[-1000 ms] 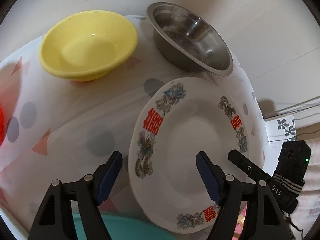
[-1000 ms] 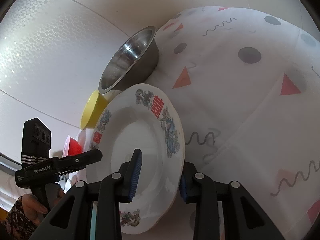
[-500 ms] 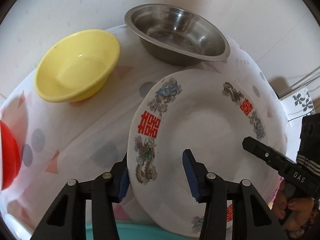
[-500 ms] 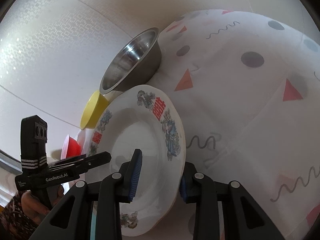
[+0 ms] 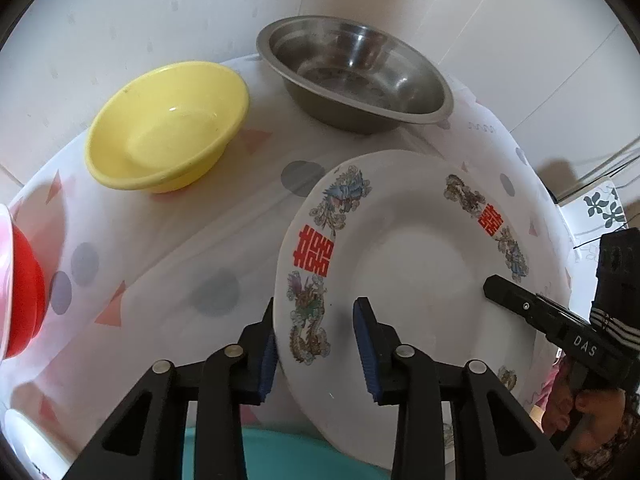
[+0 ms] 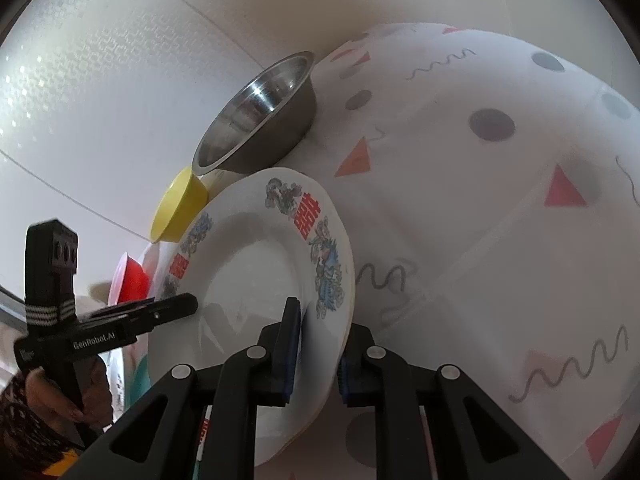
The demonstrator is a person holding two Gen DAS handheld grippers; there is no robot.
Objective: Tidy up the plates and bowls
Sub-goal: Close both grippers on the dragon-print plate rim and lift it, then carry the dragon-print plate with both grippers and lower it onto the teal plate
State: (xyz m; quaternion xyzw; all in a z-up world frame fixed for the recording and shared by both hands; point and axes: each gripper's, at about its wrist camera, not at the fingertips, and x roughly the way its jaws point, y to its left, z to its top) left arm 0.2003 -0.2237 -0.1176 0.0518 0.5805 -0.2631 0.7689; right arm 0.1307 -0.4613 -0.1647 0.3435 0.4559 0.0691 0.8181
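Plate [image 5: 420, 264], patterned, tilted above tablecloth [image 5: 168, 248]; right gripper [image 6: 318, 350] clenched on its rim, left gripper [image 5: 316, 354] jaws just closing, straddling opposite rim, contact unclear.

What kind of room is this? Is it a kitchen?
Probably a home dining or kitchen corner. A table with a patterned plastic cloth stands against plain walls and holds a yellow bowl, a steel bowl and a decorated plate.

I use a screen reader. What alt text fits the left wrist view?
The left gripper straddles the rim of a tilted white plate, its jaws just closing. Behind sit a yellow bowl and steel bowl.
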